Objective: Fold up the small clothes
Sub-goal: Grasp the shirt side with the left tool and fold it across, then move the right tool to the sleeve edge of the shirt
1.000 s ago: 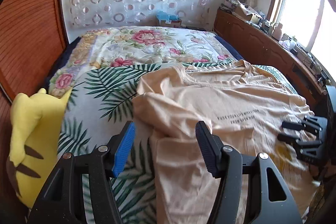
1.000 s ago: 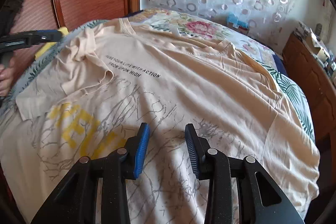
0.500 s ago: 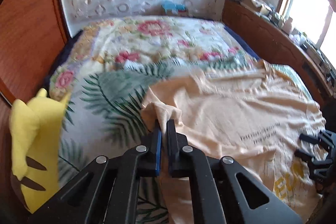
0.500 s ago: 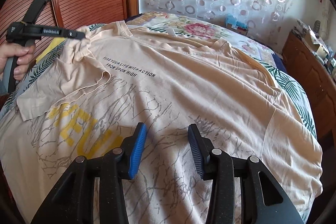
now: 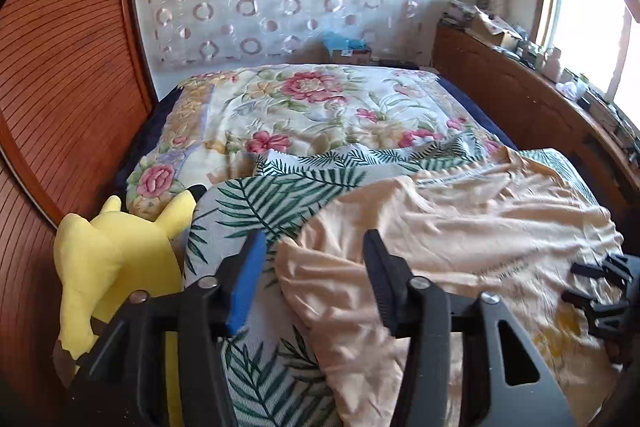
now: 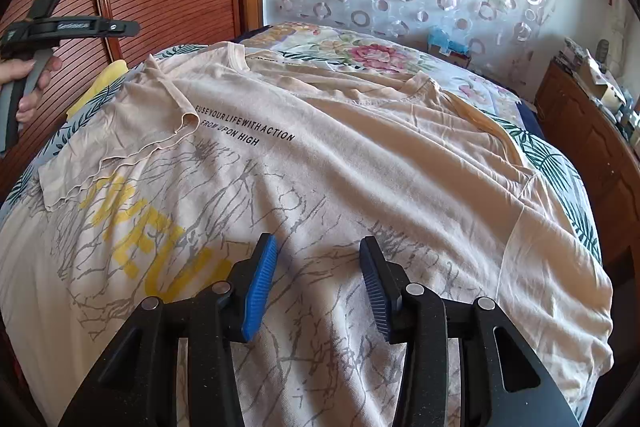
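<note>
A peach T-shirt (image 6: 360, 155) with black lettering and a yellow print lies spread on the bed, also seen in the left wrist view (image 5: 460, 227). Its left sleeve (image 6: 132, 131) is folded in over the chest. My left gripper (image 5: 314, 239) hovers above the shirt's rumpled shoulder edge; its jaws are opening and the pads press on nothing. In the right wrist view it hangs raised at the far left (image 6: 128, 26), held by a hand (image 6: 28, 79). My right gripper (image 6: 318, 243) stands open low over the shirt's lower front, gripping no cloth; it also shows at the edge (image 5: 576, 283).
A yellow plush toy (image 5: 112, 259) sits at the bed's left edge beside a wooden slatted door (image 5: 60, 87). A fern-print sheet (image 5: 272, 199) and floral quilt (image 5: 320, 107) cover the bed. A wooden cabinet (image 5: 520, 99) with clutter runs along the right, under a window.
The left gripper shut on the sleeve's edge half a second ago, has since let go, opened wide and drawn back upward. The right gripper's jaws widened slightly; it stayed in place.
</note>
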Demonstrator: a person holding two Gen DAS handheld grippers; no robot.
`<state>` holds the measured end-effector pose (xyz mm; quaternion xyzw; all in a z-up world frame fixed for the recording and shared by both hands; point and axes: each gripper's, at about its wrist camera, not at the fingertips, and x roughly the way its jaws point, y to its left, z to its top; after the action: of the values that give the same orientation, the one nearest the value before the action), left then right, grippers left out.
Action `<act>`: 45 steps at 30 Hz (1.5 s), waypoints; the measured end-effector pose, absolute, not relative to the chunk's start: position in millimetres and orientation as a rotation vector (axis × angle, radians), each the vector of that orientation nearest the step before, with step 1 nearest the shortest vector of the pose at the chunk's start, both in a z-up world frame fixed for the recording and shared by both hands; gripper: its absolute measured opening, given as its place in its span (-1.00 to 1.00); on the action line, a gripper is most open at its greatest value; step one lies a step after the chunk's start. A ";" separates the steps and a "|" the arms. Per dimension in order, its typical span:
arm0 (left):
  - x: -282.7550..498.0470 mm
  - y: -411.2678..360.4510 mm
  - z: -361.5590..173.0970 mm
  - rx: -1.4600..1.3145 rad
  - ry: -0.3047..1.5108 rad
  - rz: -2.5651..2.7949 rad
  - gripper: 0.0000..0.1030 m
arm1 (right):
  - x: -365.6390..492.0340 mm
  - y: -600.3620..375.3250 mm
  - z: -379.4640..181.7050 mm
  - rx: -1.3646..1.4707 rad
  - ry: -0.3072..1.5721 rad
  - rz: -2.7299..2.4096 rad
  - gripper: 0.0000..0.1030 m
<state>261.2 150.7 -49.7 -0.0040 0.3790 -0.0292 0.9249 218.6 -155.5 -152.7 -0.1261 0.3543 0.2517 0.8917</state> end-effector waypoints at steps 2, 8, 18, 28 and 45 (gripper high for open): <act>245.3 142.3 -50.7 0.003 0.773 -0.095 0.31 | 218.7 -155.5 -152.3 -0.261 0.736 0.522 -0.12; 202.0 118.3 -72.8 -0.011 0.799 -0.181 0.54 | 218.6 -154.9 -152.2 -0.260 0.736 0.520 -0.12; 186.1 95.4 -111.0 0.018 0.882 -0.191 0.54 | 218.8 -155.1 -152.5 -0.259 0.736 0.520 -0.11; 186.1 87.4 -123.5 0.067 0.893 -0.157 0.63 | 218.4 -154.9 -152.6 -0.260 0.735 0.516 -0.08; 187.0 87.9 -124.2 0.063 0.895 -0.155 0.66 | 200.7 -296.7 -125.0 -0.115 0.691 0.316 0.07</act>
<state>187.0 87.9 -124.2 0.0305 0.4322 -0.0751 0.8981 200.7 -296.7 -125.0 -0.0563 0.3369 0.1540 0.9272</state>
